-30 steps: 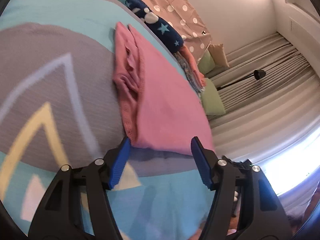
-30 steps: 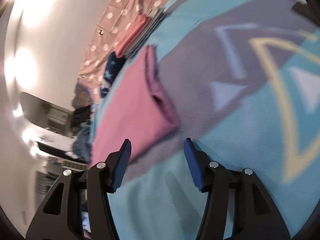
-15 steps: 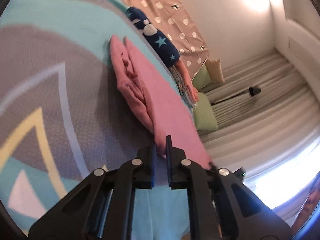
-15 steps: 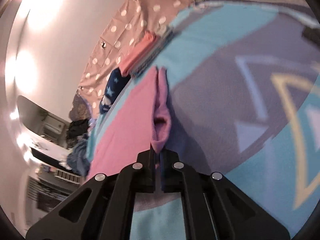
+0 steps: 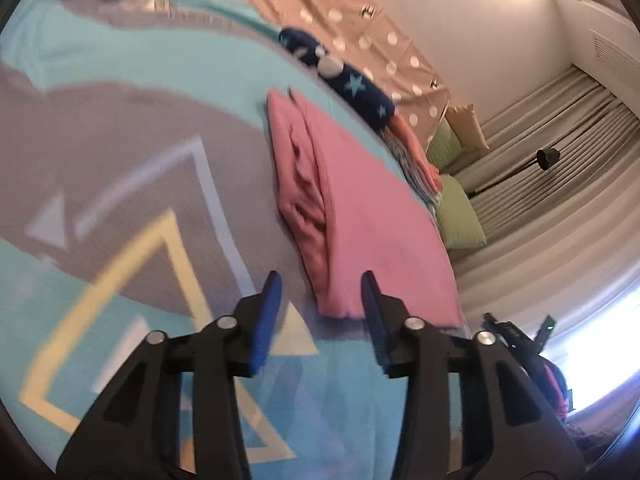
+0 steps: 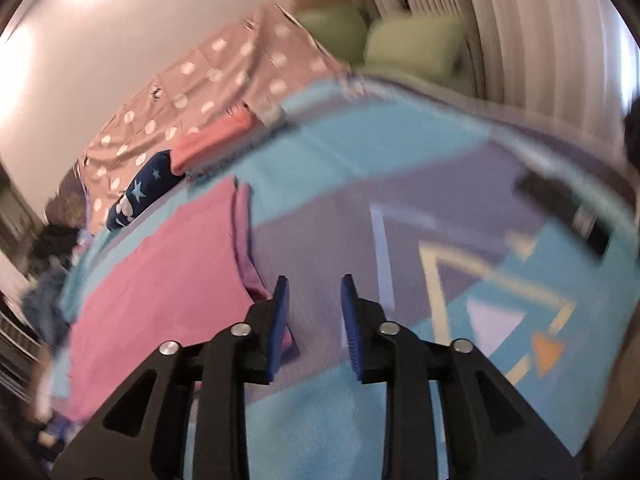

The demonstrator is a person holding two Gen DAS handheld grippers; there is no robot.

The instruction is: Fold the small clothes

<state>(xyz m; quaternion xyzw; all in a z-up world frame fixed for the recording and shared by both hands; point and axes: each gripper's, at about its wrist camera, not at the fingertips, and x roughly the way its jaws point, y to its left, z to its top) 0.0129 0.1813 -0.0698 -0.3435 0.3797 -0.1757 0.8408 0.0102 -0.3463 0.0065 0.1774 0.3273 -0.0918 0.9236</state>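
Note:
A pink garment (image 5: 360,216) lies flat on the turquoise and grey blanket (image 5: 120,152), with a bunched fold along its left side. My left gripper (image 5: 320,284) hovers just short of its near corner. Its jaws are opening, and the corner shows in the gap without either pad touching it. In the right wrist view the same pink garment (image 6: 160,280) spreads to the left. My right gripper (image 6: 314,284) stands beside its folded edge with its jaws opening. Only blanket (image 6: 320,220) shows between them.
A navy star-print garment (image 5: 352,88) and a folded coral stack (image 6: 216,140) lie beyond the pink one, against a polka-dot cloth (image 5: 360,28). Green pillows (image 6: 412,44) and curtains (image 5: 560,208) stand behind. A black object (image 6: 560,208) lies on the blanket at the right.
Both grippers shut on the pink garment's near edge half a second ago; now both have opened, let it go and drawn back and up. The right view has swung round.

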